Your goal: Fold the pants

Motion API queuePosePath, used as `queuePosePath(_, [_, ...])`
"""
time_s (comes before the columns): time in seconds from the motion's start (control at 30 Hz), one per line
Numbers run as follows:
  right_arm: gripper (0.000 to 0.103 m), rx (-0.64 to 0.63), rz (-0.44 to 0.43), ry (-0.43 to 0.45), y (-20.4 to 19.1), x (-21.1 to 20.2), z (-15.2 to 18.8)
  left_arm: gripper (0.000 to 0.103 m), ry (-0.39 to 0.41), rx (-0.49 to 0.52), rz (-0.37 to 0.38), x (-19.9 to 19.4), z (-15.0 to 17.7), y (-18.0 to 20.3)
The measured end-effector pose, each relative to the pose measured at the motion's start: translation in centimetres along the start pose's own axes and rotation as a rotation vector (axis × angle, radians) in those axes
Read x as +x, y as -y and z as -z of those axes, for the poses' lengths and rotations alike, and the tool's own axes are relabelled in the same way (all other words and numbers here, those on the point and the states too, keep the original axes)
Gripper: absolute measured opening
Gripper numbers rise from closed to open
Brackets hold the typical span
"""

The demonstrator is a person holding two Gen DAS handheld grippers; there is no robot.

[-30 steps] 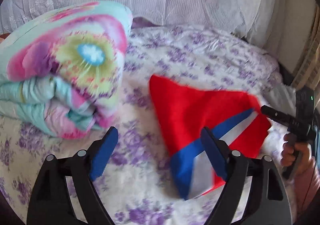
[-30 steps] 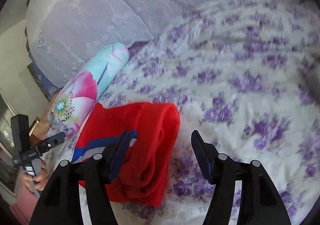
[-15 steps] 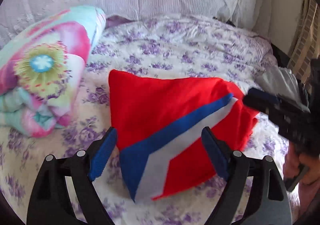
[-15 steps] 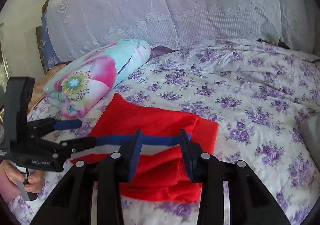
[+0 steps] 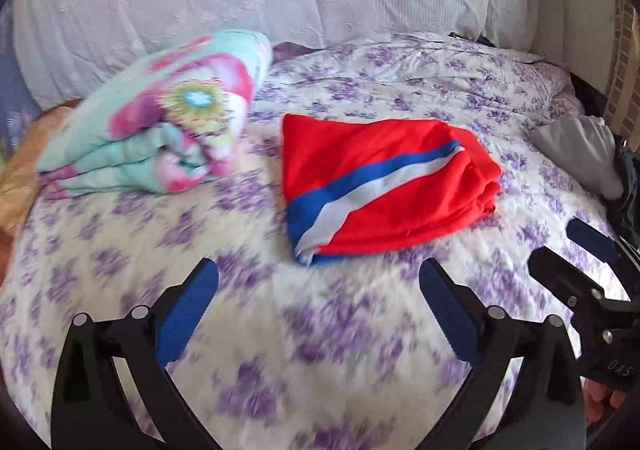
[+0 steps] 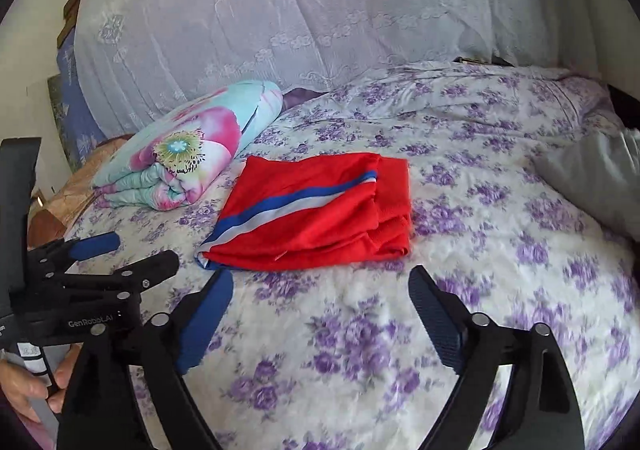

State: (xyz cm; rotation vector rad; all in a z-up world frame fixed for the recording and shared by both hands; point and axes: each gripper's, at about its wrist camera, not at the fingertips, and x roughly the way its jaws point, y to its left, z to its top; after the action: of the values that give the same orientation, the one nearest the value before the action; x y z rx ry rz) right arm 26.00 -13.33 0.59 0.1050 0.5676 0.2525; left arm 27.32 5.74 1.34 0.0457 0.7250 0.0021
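The red pants [image 5: 384,186] with a blue and white stripe lie folded into a compact bundle on the flowered bed; they also show in the right wrist view [image 6: 320,210]. My left gripper [image 5: 318,290] is open and empty, held back from the pants on their near side. My right gripper [image 6: 320,294] is open and empty, also short of the pants' near edge. The left gripper shows at the left of the right wrist view [image 6: 120,250], and the right gripper at the right edge of the left wrist view [image 5: 572,254].
A folded pastel flower-print blanket [image 5: 160,138] lies left of the pants, also in the right wrist view [image 6: 188,154]. Grey cloth [image 5: 580,154] lies at the bed's right side. A white lace curtain [image 6: 320,10] hangs behind the bed.
Both grippers drew back from the pants toward the near side of the bed. The right gripper, partly closed half a second ago, opened wide. The pants now lie free and folded.
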Motion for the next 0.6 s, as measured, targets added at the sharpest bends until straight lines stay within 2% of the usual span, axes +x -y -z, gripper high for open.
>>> queuePosePath(0.07, [0.095,0.033,0.004,-0.016,0.0,-0.8,1.8,0.098,0.008,-0.012,-0.042,-1.5,1.5,-0.2])
queuePosePath(0.2, [0.097,0.037,0.009,-0.039,-0.3,-1.6,5.0,0.098,0.052,-0.031,-0.066,-3.4,4.5,-0.3])
queuePosePath(0.27, [0.097,0.023,0.022,-0.060,-0.7,-1.7,5.4,0.098,0.045,0.017,-0.035,-3.3,4.5,0.4])
queuePosePath(0.33, [0.097,-0.021,0.026,-0.042,-1.4,-2.1,5.5,0.098,0.072,0.034,-0.045,-3.9,4.6,0.9])
queuePosePath(0.4, [0.098,-0.054,0.038,-0.023,-1.8,-2.4,5.6,0.098,0.078,0.037,-0.067,-4.0,4.7,1.1])
queuePosePath(0.53, [0.098,-0.068,0.069,-0.024,-1.8,-2.5,5.5,0.098,0.059,0.020,-0.024,-3.7,4.7,0.7])
queuePosePath(0.6, [0.098,-0.090,0.085,-0.019,-2.0,-2.6,5.4,0.098,0.058,0.026,-0.036,-3.5,4.7,0.6])
